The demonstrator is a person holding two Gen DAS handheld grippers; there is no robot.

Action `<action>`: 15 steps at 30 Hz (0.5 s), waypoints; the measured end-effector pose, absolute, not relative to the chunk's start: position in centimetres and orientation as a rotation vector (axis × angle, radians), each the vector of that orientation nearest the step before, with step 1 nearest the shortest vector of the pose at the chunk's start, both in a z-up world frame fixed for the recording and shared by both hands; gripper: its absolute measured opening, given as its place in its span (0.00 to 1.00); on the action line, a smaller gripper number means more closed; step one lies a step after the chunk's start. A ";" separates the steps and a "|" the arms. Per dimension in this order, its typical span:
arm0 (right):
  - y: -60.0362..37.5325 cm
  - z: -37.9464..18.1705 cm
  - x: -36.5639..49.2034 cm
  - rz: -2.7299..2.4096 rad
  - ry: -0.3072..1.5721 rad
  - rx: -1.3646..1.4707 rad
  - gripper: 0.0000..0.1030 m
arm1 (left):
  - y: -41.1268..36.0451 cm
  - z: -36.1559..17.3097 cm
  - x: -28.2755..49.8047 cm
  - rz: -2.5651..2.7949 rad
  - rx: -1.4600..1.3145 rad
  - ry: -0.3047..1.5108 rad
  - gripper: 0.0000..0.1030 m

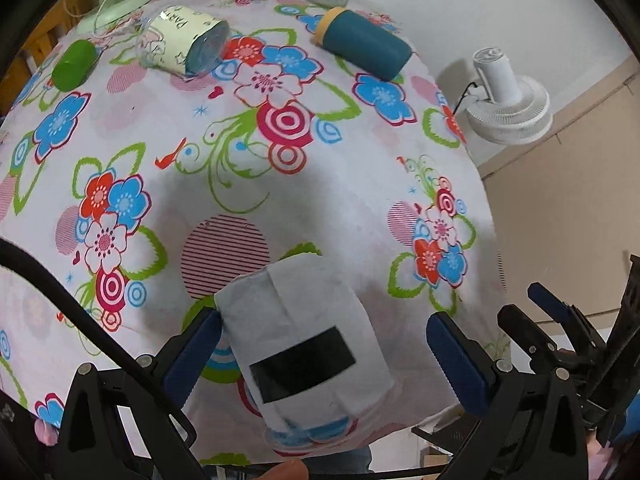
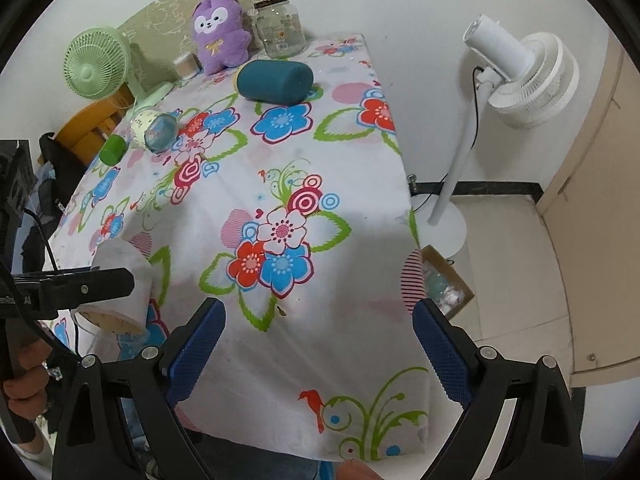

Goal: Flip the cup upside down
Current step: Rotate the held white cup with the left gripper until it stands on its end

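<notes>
A white paper-wrapped cup [image 1: 304, 336] with a black patch lies tilted between the fingers of my left gripper [image 1: 324, 356], near the table's front edge. The left blue pad [image 1: 192, 356] touches its side; the right pad [image 1: 456, 360] stands clear, so the jaws are open. In the right wrist view the same cup [image 2: 120, 284] shows at the left, its open mouth facing down and toward the camera, with the left gripper's finger across it. My right gripper [image 2: 320, 356] is open and empty above the front of the floral tablecloth [image 2: 280, 184].
Lying on the table's far part are a teal cup [image 1: 364, 44], a clear printed cup [image 1: 184, 40] and a green cup [image 1: 74, 65]. A purple plush toy [image 2: 220, 28], a glass jar [image 2: 280, 26] and a green fan [image 2: 98, 63] stand at the back. A white floor fan [image 2: 516, 72] stands right.
</notes>
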State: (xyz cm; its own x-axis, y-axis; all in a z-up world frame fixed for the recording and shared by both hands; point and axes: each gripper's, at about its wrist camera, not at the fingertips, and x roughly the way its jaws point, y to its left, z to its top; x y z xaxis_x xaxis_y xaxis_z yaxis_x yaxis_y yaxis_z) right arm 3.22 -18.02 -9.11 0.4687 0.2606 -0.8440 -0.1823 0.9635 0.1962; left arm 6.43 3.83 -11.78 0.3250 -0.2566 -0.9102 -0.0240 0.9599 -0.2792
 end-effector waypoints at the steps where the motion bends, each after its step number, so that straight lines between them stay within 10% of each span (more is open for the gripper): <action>1: -17.9 -9.2 3.2 0.278 1.048 0.086 0.93 | 3.8 -12.0 6.5 -0.152 -0.265 1.243 1.00; 15: -18.3 -10.3 3.1 0.275 1.057 0.121 0.93 | 4.0 -13.2 6.4 -0.105 -0.284 1.287 0.85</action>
